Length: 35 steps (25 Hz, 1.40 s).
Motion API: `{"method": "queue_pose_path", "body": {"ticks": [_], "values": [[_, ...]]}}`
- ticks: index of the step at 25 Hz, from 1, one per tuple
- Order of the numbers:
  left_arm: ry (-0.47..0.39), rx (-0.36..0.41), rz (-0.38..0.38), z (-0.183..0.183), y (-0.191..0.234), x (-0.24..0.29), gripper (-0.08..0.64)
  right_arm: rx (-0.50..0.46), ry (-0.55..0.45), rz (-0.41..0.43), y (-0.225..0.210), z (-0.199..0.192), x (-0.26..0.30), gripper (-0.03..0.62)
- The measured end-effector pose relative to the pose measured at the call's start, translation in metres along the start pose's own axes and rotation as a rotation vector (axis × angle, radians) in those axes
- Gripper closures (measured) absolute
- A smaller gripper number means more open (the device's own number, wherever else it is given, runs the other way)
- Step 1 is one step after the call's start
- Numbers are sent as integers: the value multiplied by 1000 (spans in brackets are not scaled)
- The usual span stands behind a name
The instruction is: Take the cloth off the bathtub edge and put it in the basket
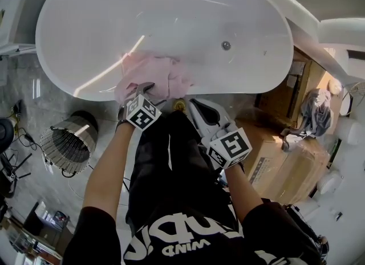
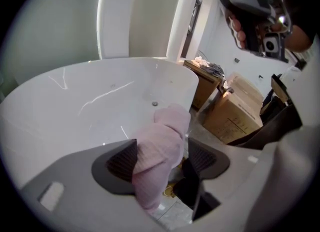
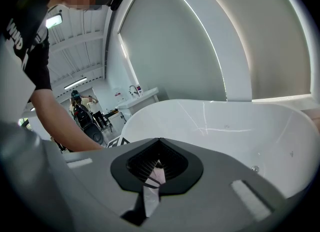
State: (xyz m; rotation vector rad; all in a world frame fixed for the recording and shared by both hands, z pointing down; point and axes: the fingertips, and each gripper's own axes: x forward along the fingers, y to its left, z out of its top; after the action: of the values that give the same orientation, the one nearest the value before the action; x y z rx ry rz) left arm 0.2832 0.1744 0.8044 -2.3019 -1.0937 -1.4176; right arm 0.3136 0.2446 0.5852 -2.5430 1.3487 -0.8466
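We judge the cloth to be light, soft and limp. It is a pink towelling piece bunched over the near rim of the bathtub, so it should sag and trail the moment it is lifted, and it will not slip much against ribbed pads. The thick gathered fold right at the rim looks to us like the best place to take it, since pinching a single loose layer could let the rest drag along the tub. In the left gripper view, the left gripper has its jaws set wide on either side of that fold. One pad is against the cloth and the other pad sits just beside it with a thin dark gap, so we read the jaws as around the cloth but not yet clamped on it. Below the jaws, a tail of the cloth hangs down outside the tub towards the floor. The right gripper is held back near our body with its jaws closed together on nothing. The basket, a wire one, stands on the floor to our left, well apart from the cloth.
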Motion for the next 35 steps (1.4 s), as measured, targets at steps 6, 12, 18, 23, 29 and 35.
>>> {"method": "queue_pose_path", "body": {"ticks": [6, 12, 18, 23, 29, 35], "values": [[51, -11, 51, -1, 9, 9, 258, 2, -4, -5, -1, 1, 0, 588], [64, 3, 55, -2, 9, 11, 265, 4, -1, -7, -2, 1, -1, 588], [73, 58, 112, -6, 10, 14, 267, 9, -1, -14, -3, -1, 0, 588], [77, 59, 71, -3, 7, 10, 302, 13, -6, -18, -5, -2, -4, 588], [46, -46, 78, 6, 12, -1, 448, 10, -2, -25, -5, 0, -6, 588], [37, -148, 89, 6, 16, -5, 488, 5, 3, -24, -4, 4, -8, 588]]}}
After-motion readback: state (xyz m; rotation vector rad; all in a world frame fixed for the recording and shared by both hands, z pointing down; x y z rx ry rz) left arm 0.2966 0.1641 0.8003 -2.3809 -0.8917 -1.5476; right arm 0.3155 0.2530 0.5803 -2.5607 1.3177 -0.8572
